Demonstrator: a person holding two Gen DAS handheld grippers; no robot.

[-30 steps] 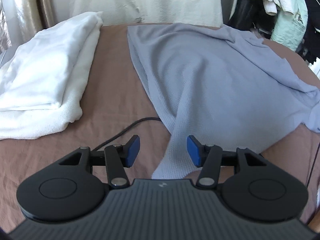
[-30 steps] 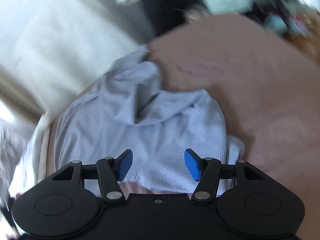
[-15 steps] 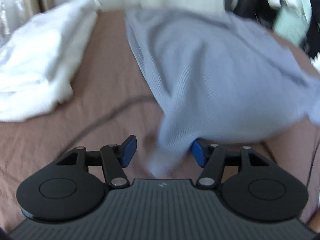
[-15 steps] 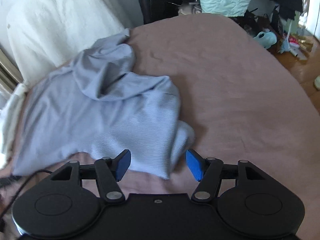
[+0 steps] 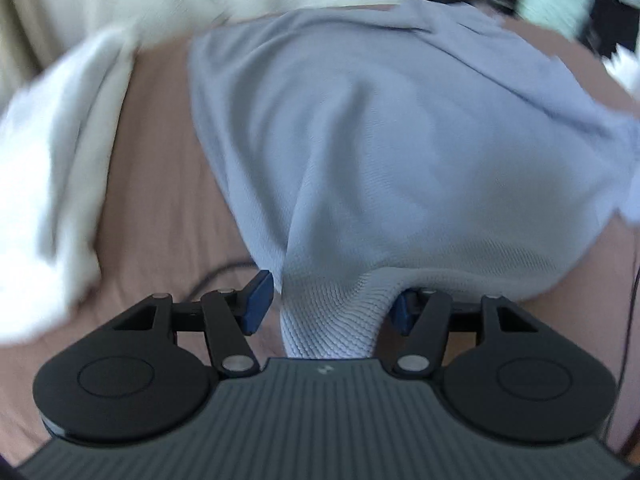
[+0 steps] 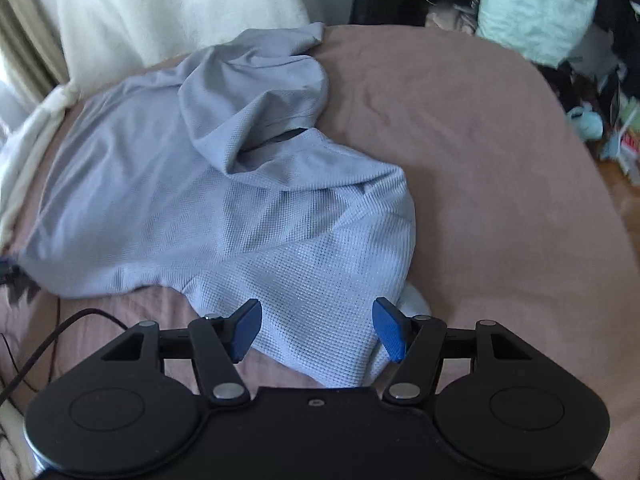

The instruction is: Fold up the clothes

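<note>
A: While the blue knit top (image 6: 224, 200) is lying rumpled on the bed (image 6: 460, 140), both claws are being held unclenched over its near hem.

B: Soft, limp; left claw (image 5: 326, 306) and right claw (image 6: 316, 330) are best clenched on hem corners.

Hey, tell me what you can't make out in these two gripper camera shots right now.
- Left wrist view: white pile smeared by motion blur.
- Left wrist view: left gripper right pad half hidden behind the lavender garment.
- Right wrist view: garment's nearest hem hidden behind right gripper body.

A lilac knit garment (image 5: 360, 152) lies on the brown bed (image 5: 160, 184). Its bunched corner sits between the left gripper (image 5: 330, 306) fingers, which stand apart.
</note>
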